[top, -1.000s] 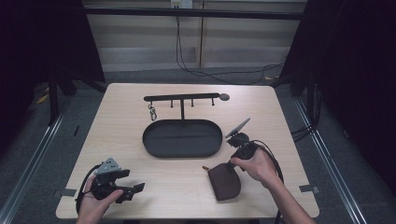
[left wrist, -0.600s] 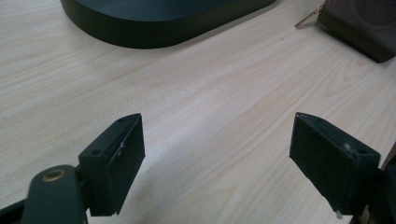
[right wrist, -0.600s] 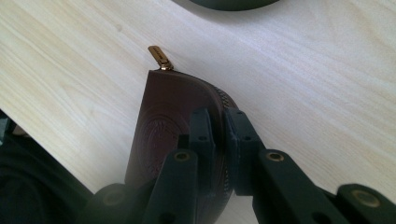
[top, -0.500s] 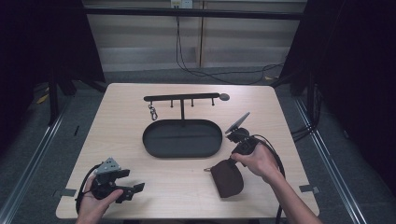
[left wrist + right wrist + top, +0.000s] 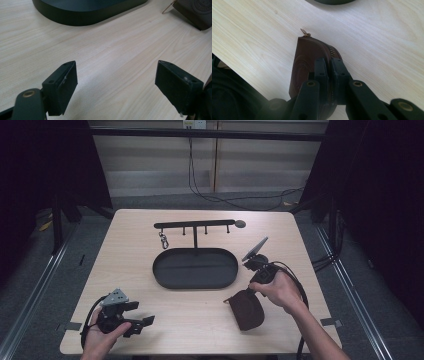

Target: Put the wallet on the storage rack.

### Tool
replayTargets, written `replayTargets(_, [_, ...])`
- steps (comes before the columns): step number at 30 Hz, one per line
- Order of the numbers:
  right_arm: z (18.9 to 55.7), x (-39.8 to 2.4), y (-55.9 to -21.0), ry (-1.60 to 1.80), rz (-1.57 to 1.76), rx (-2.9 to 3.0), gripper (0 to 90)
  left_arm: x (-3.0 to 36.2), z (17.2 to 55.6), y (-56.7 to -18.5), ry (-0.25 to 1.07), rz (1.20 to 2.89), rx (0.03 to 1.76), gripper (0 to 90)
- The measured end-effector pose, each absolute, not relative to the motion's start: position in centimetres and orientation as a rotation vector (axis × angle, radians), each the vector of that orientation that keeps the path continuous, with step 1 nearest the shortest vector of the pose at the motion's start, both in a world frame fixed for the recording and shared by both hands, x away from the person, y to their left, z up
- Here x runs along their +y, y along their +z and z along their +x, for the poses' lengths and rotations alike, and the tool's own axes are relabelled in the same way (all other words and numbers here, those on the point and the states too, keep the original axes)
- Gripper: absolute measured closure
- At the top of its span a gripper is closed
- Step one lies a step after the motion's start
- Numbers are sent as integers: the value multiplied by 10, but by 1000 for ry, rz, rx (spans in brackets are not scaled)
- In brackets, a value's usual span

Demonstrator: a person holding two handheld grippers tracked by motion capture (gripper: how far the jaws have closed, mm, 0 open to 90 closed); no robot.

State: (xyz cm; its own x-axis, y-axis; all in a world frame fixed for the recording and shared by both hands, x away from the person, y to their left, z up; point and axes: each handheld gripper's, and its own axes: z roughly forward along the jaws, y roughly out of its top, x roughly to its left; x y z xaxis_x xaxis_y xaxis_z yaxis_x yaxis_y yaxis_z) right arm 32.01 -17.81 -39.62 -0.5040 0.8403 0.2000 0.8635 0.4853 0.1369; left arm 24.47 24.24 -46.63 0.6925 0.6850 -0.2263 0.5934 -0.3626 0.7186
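Note:
A brown leather zip pouch [image 5: 247,310] stands tilted on the table at the front right, with its brass zip pull [image 5: 305,32] pointing away. My right gripper [image 5: 246,296] comes down on it from behind, and its jaws are shut on the pouch's zipped edge [image 5: 303,62]. In the right gripper view the two pads [image 5: 329,63] pinch that edge close together. My left gripper [image 5: 141,313] rests at the front left corner, open, with bare wood between its pads [image 5: 117,77]. The pouch's corner [image 5: 197,11] shows far off in the left gripper view.
A dark oval tray [image 5: 195,270] lies mid-table; its wall [image 5: 82,15] is ahead of the left gripper. Behind it stands a black hook rack [image 5: 195,225] with a key ring [image 5: 163,240] hanging from its left end. Table edges run close to both hands.
The pouch has shifted slightly right and tipped up onto its edge in the right gripper's grip. The left gripper has stayed put.

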Motion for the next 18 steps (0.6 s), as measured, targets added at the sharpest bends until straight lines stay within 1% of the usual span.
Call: replayTargets(18, [328, -185, -370, -302, -1542, -2654, 863, 243, 247, -467, 125, 2055, 981, 180])
